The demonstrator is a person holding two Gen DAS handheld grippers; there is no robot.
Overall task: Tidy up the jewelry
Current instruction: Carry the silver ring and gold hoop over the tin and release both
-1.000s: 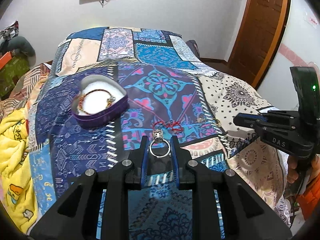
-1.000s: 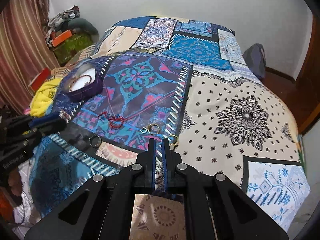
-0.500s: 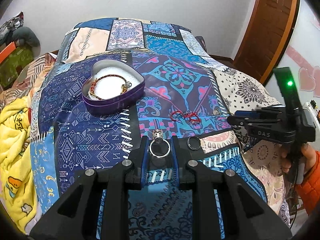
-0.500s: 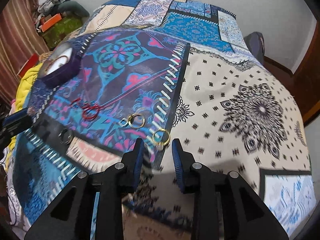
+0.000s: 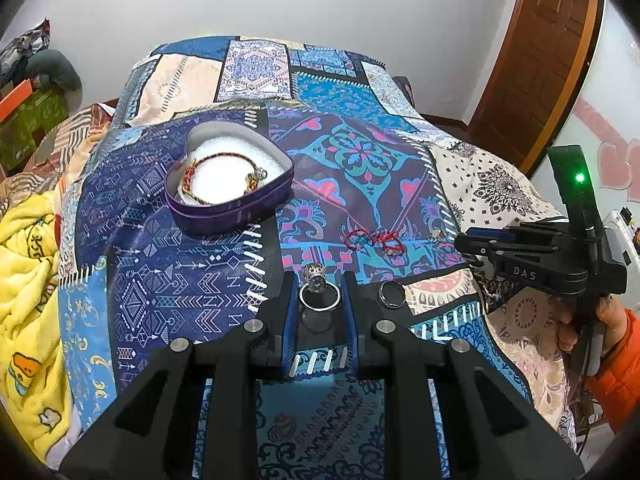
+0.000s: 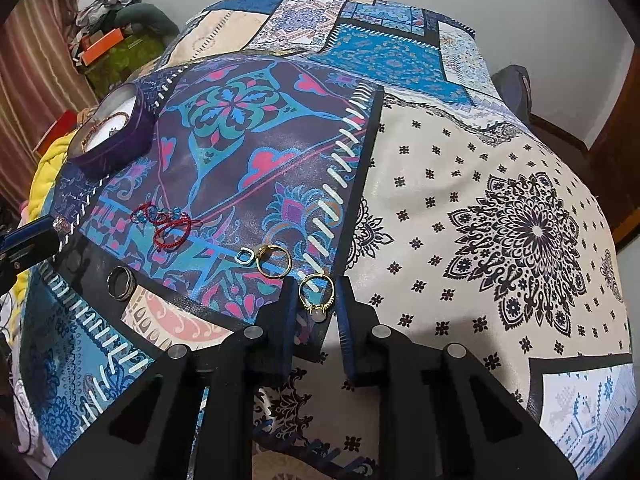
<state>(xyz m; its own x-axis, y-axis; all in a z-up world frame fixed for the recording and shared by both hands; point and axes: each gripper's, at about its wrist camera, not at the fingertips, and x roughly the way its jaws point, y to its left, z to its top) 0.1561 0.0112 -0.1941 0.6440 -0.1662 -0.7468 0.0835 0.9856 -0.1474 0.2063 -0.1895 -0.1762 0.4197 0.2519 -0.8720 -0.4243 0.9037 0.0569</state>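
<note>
My left gripper is shut on a silver ring with an ornate top, held just above the bedspread. A purple heart-shaped box with a beaded bracelet inside lies ahead to the left. My right gripper is low on the bed and its jaws are closing. A gold ring with a pale stone lies between them, and the pads meet its sides. A second gold ring, a small light-blue ring, a red cord bracelet and a dark band ring lie loose nearby.
A patchwork bedspread covers the bed. A yellow blanket lies along its left edge. A hand in an orange sleeve holds the right gripper. A wooden door stands at the back right, and clutter is piled at the back left.
The right gripper was shut, then opened, sank to the bed and narrowed around the gold stone ring. The left gripper has kept hold of the silver ring and barely moved.
</note>
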